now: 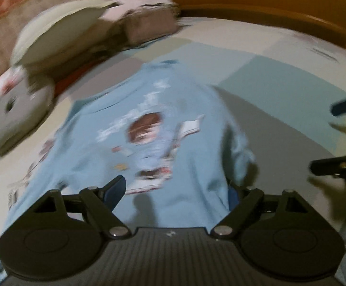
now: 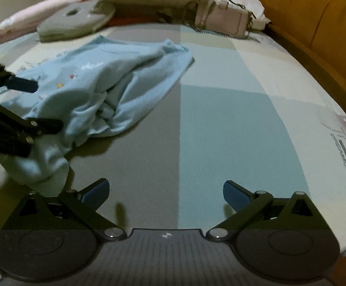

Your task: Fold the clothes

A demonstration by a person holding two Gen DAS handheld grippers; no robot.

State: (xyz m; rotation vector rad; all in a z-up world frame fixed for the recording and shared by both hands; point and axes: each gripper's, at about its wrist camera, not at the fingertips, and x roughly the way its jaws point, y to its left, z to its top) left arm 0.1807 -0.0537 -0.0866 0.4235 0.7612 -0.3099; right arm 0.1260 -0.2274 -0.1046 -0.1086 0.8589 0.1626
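A light blue shirt (image 1: 173, 124) with a printed front lies on the bed, partly spread and bunched along its right side (image 2: 115, 88). My left gripper (image 1: 174, 191) stands open low over the shirt's near edge. Its left pad (image 1: 115, 190) shows, while cloth partly hides the right one. In the right wrist view the left gripper (image 2: 37, 104) sits at the left edge with cloth around its spread fingers. My right gripper (image 2: 165, 191) is open over bare sheet to the right of the shirt, holding nothing, and it also shows at the left view's right edge (image 1: 325, 138).
The bed sheet (image 2: 232, 119) has grey, teal and pale blocks. Pillows (image 2: 77, 23) and a pinkish bag (image 2: 223, 19) lie at the head of the bed. A wooden bed frame (image 2: 316, 23) runs along the right side.
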